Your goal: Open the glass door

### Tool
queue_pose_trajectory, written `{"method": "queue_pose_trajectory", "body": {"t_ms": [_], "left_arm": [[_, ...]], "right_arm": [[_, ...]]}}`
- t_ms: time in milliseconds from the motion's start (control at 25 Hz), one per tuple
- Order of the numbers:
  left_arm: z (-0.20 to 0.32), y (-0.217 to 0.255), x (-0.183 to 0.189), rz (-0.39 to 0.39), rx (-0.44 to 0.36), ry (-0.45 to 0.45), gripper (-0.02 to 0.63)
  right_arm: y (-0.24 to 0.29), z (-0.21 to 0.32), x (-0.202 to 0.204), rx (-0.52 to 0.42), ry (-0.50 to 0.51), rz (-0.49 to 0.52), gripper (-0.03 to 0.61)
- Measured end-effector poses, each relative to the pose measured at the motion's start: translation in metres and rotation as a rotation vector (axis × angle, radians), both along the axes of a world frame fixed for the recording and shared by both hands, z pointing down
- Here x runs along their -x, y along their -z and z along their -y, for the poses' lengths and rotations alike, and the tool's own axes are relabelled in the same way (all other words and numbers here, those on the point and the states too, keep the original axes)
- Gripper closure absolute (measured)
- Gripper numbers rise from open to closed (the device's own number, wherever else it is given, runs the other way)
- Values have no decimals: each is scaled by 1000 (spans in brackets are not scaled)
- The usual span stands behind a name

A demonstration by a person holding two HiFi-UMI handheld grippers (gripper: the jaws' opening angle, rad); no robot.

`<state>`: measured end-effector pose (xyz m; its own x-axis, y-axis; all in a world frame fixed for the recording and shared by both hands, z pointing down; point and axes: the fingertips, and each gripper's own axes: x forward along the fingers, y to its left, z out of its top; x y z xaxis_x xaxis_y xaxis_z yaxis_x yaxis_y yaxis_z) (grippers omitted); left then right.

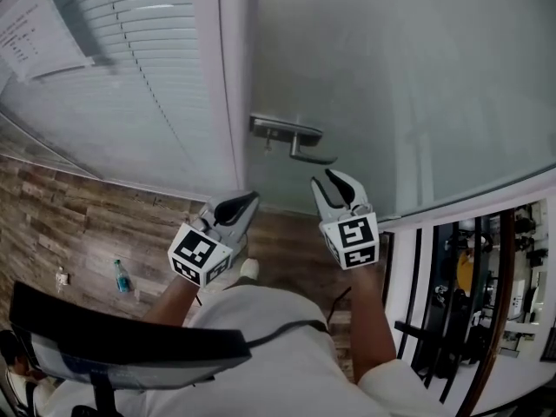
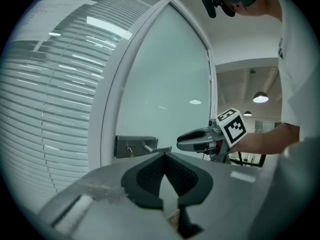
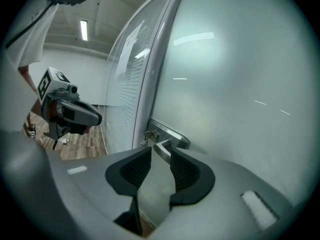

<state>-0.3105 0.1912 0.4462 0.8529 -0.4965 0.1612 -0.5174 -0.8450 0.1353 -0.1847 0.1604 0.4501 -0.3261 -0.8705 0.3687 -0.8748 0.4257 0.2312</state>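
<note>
Facing a frosted glass door, smooth and pale grey-green, set in a white frame. Landmark: brushed-metal lever handle on a rectangular plate, at the door's left edge. Right gripper, just below the handle: jaws parted, ribbed dark pads bare, lever end just ahead of them. Left gripper, below-left of the handle: jaws closed tip to tip, holding nothing. Left of the handle: white slatted blinds and a printed sheet. Below-left: wood-plank floor and a small bottle.

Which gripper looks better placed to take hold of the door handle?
The right gripper: its jaws stand apart, lined up just short of the door handle. The left gripper is shut and off to the side.
</note>
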Motion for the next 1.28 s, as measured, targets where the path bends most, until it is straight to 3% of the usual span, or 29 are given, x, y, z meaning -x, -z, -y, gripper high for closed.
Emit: {"method": "queue_pose_trajectory", "body": {"t_ms": [280, 400, 720, 840, 1120, 1280], "left_arm": [[16, -6, -2, 5, 15, 9, 612], [22, -4, -3, 3, 14, 35, 612], [34, -1, -17, 13, 18, 94, 612], [35, 0, -20, 19, 20, 111, 612], [39, -4, -28, 26, 31, 141, 612], [41, -4, -30, 25, 34, 156, 612]], "right_arm": [[-13, 29, 0, 28, 12, -72, 362], [-21, 41, -5, 37, 35, -160, 339], [-66, 62, -3, 42, 166, -553, 345], [-67, 67, -5, -24, 143, -616, 425], [-63, 68, -5, -92, 121, -562, 423], [-70, 68, -4, -70, 102, -401, 425]]}}
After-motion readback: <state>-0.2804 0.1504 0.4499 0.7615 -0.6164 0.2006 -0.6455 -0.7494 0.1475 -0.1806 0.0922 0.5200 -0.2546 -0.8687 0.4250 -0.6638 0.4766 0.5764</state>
